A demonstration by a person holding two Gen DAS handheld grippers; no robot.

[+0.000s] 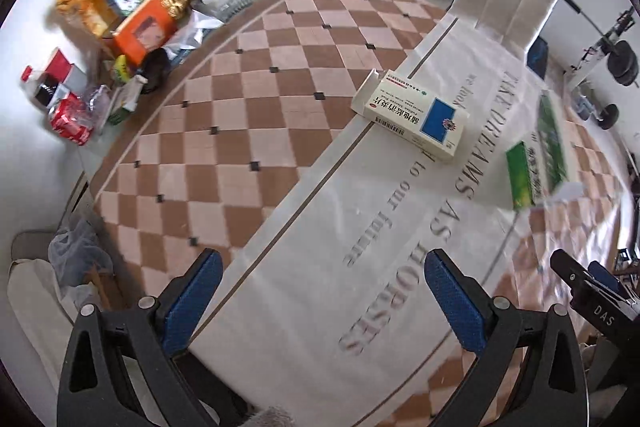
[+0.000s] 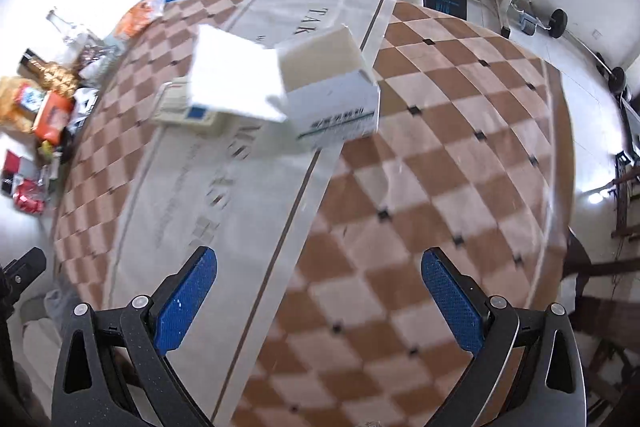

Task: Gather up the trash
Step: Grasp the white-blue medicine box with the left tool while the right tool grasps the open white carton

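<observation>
Nearest us, both grippers, left [image 1: 322, 301] and right [image 2: 319, 297], stand spread wide and empty above the table [image 1: 248, 99]. Further on lie two boxes, one blue-marked [image 1: 412, 115], one green [image 1: 538, 155] with its end flap open; contents hidden. We judge a careless pinch could crush either box or slide it across the runner [image 1: 360, 227]. Clutter [image 1: 120, 27] sits beyond.

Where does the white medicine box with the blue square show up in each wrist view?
Left wrist: the white medicine box lies right of centre on the white table runner.
Right wrist: the same box sits upper left, partly hidden behind an open white carton.
Shared landmark: the runner's brown stripe.
</observation>
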